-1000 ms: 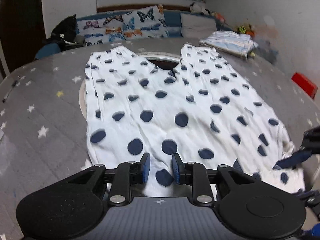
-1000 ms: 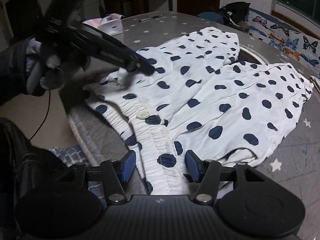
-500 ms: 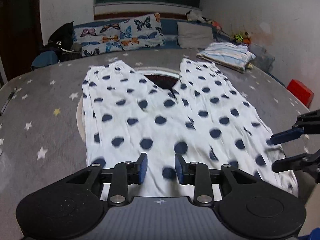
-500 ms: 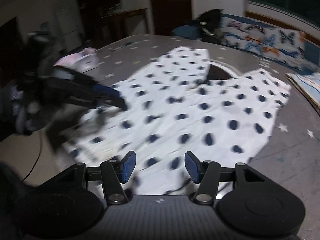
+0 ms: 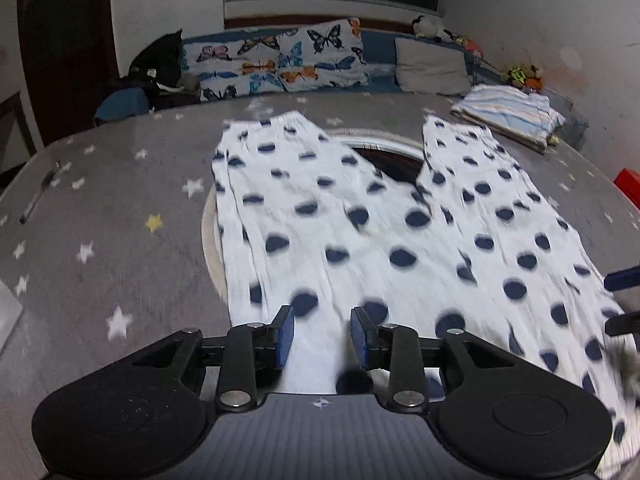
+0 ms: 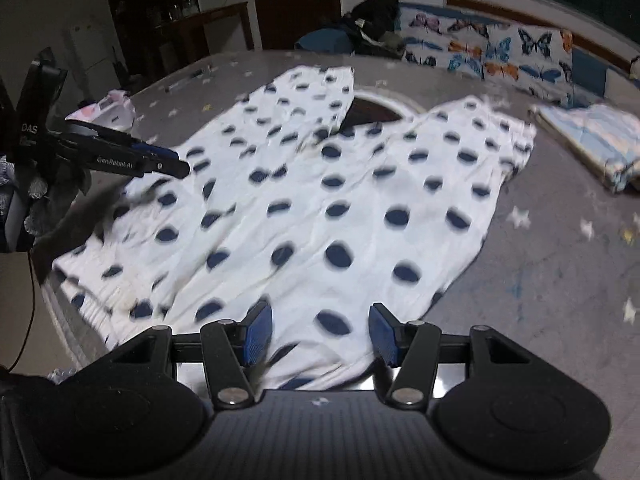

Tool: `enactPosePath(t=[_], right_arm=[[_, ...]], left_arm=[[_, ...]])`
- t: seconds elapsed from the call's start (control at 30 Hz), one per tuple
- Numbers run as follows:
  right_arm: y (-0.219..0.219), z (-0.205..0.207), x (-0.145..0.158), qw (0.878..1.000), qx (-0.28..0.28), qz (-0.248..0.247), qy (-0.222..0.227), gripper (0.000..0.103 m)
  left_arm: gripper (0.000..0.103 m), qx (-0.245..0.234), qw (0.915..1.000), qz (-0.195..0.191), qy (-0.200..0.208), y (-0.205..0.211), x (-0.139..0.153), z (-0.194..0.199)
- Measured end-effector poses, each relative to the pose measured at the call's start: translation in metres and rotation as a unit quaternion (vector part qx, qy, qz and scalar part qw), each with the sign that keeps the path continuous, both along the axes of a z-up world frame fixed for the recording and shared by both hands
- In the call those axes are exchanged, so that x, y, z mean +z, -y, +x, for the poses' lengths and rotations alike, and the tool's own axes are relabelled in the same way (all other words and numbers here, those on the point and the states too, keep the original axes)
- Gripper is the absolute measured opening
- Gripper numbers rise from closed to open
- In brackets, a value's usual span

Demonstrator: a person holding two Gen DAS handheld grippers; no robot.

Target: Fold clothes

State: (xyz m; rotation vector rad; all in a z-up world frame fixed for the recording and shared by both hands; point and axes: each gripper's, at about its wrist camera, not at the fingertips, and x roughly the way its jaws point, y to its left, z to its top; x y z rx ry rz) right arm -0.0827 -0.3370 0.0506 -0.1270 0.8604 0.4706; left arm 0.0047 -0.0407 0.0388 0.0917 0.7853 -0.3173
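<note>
Left wrist view: white polka-dot trousers (image 5: 360,240) lie spread flat on the star-patterned grey table (image 5: 100,208). Left gripper (image 5: 322,334) hovers above the waistband, narrowly parted, empty; right gripper (image 6: 320,330) gapes wider, gripping nothing.

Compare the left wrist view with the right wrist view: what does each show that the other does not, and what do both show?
Only the left wrist view shows the grey cushion, the soft toys on the ledge and a red object at the right edge.

Only the right wrist view shows the dark wooden cabinet, the pink and white item on the table and the whole left gripper.

Both show the polka-dot trousers spread flat, the star-patterned table cover, the butterfly cushions and the folded striped cloth.
</note>
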Motion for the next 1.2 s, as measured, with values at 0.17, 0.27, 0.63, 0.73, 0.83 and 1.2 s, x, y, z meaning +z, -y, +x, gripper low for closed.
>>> enactPosePath(t=[0.17,0.27,0.63,0.73,0.83,1.2], right_arm=[[0.002,0.04,0.007,1.0,-0.011,0.001,0.028,0.055],[0.006,0.066,-0.001,0.999,-0.026,0.005,0.026,0.055],[0.033,0.1,-0.013,0.997,-0.068,-0.018,0.012,0.055],[0.034,0.113,-0.006,0.997,-0.071,-0.011,0.026,0.055],[0.032,0.132,-0.002,0.997,-0.075,-0.004,0.034,0.055],[0.042,0.178,-0.025,0.995,-0.102,-0.014,0.018,0.055]], left_arm=[[0.034,-0.003,0.9998,-0.019,0.008,0.009,0.006,0.034],[0.034,0.0,0.9998,-0.018,0.001,0.014,0.002,0.056],[0.046,0.006,0.9998,0.004,-0.016,0.02,-0.015,0.087],[0.047,0.006,0.9998,0.006,-0.015,0.022,-0.015,0.089],[0.047,0.007,0.9998,0.01,-0.014,0.024,-0.015,0.091],[0.055,0.005,0.9998,0.018,-0.011,0.025,-0.016,0.095]])
